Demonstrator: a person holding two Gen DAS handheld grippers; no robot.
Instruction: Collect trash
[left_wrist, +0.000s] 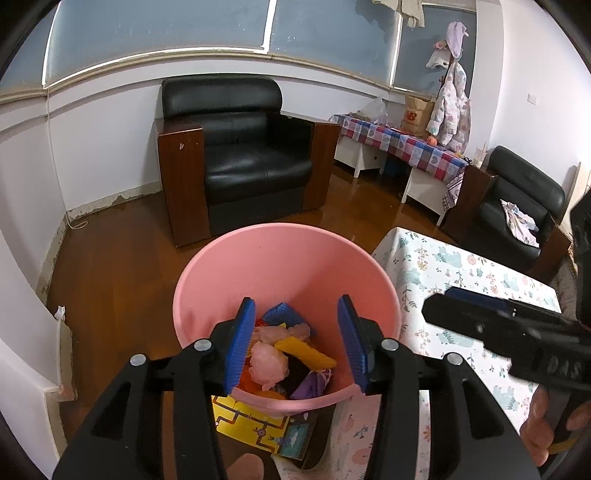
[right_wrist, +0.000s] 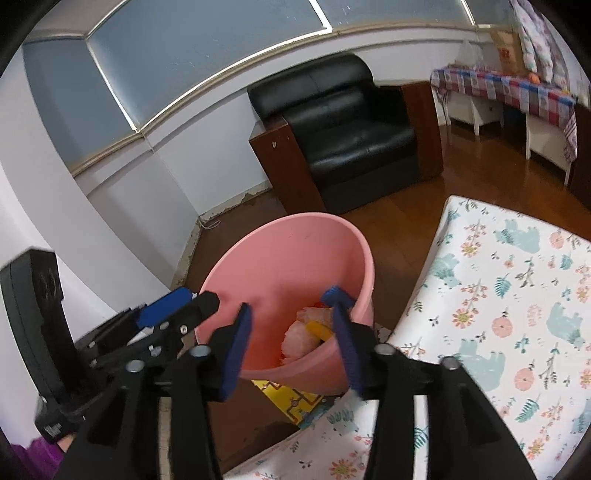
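Left wrist view: left gripper and right gripper, fingers spread and empty, both above pink bucket on floor beside patterned surface; trash directly below.

Upright pink bucket on the wooden floor, pink, yellow, blue and purple trash inside.

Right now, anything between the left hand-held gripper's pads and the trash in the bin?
Nothing. In the left wrist view the left hand-held gripper is open above the pink bin; only air separates it from the trash.
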